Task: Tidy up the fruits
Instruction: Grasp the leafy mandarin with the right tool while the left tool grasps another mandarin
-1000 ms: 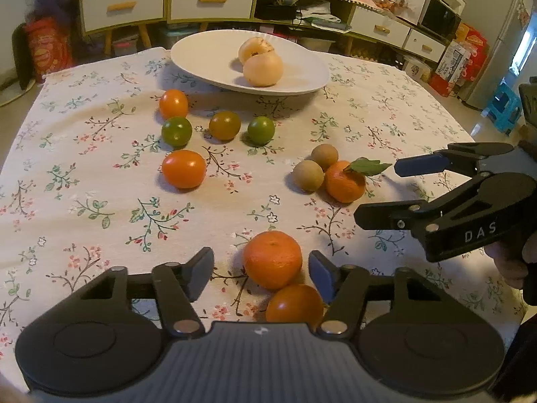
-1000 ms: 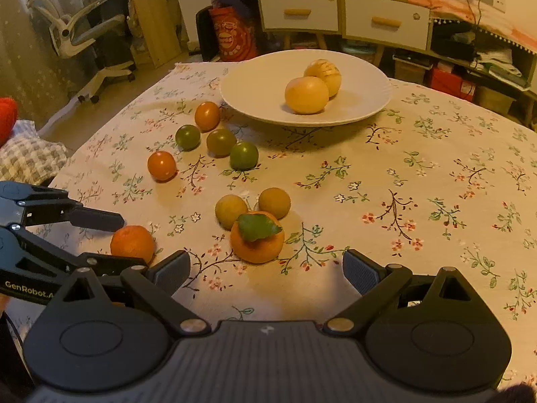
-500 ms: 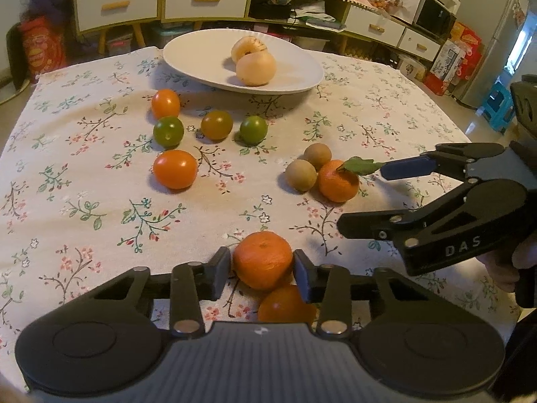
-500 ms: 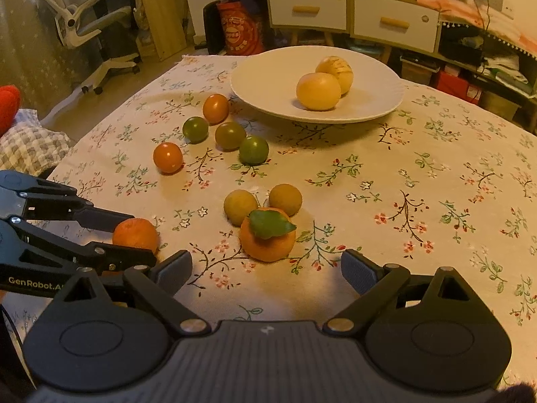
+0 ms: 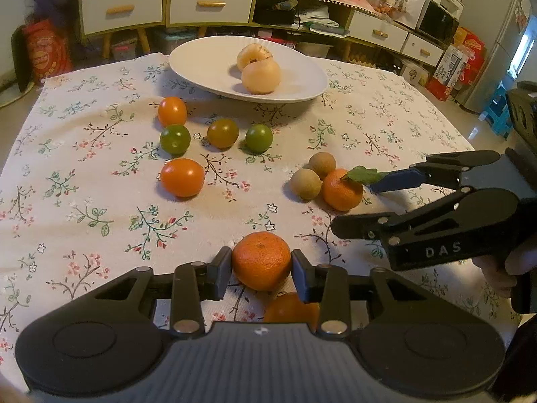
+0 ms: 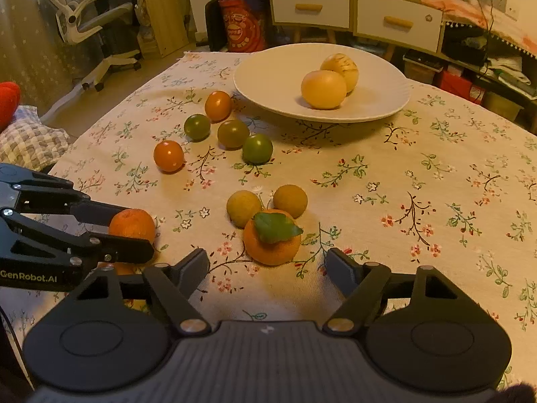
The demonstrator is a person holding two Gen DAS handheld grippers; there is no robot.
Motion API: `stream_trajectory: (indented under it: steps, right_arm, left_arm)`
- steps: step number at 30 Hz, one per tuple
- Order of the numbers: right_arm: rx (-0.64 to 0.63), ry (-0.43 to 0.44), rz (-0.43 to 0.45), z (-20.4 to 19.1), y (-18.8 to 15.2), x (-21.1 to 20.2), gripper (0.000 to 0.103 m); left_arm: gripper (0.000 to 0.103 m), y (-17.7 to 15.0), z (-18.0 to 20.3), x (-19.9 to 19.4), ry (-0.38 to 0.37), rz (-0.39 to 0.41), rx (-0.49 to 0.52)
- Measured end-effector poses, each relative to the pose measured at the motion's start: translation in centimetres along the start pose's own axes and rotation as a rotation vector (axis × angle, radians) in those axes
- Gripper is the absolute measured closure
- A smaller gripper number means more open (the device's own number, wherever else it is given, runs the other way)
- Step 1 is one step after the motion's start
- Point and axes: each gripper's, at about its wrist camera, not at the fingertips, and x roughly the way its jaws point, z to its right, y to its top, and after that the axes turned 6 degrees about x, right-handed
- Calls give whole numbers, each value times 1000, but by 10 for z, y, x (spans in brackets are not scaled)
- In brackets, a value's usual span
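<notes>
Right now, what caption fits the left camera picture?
Left gripper squeezes an orange while the closing right gripper reaches for a leafy one.

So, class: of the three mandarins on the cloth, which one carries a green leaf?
The mandarin with the leaf lies beside two brown fruits, ahead of the right gripper. The other two sit leafless at the left gripper.

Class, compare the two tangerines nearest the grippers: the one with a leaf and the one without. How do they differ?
The leafed tangerine carries a green leaf; the bare tangerine has none. The bare one is clamped by the left hand-held gripper; the leafed one lies free, the right hand-held gripper closing short of it. Both are orange and round.
</notes>
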Motion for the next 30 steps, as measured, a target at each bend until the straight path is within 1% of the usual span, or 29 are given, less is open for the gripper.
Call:
stream_trajectory:
  steps: [5, 9, 15, 17, 21, 23, 30]
  right_arm:
    - [7, -7, 6, 0, 3, 2, 39]
    - [6, -7, 13, 0, 3, 3, 44]
    - [-7, 1, 16, -2, 3, 3, 53]
    - [-10, 2, 15, -3, 4, 3, 58]
    - [-12, -2, 18, -3, 3, 4, 62]
    - [-8, -5, 19, -1, 4, 4, 69]
    - [12, 7, 10, 1, 5, 2, 70]
  left_arm:
    - [82, 0, 0, 0, 1, 1, 0]
    - [82, 0, 0, 0, 1, 1, 1]
    - [82, 0, 0, 0, 1, 0, 2]
    - [82, 0, 0, 0, 2, 0, 1]
    - [82, 1, 0, 0, 3, 0, 1]
    - [82, 1, 0, -1, 4, 1, 1]
    - [82, 2, 0, -2, 8, 11, 0]
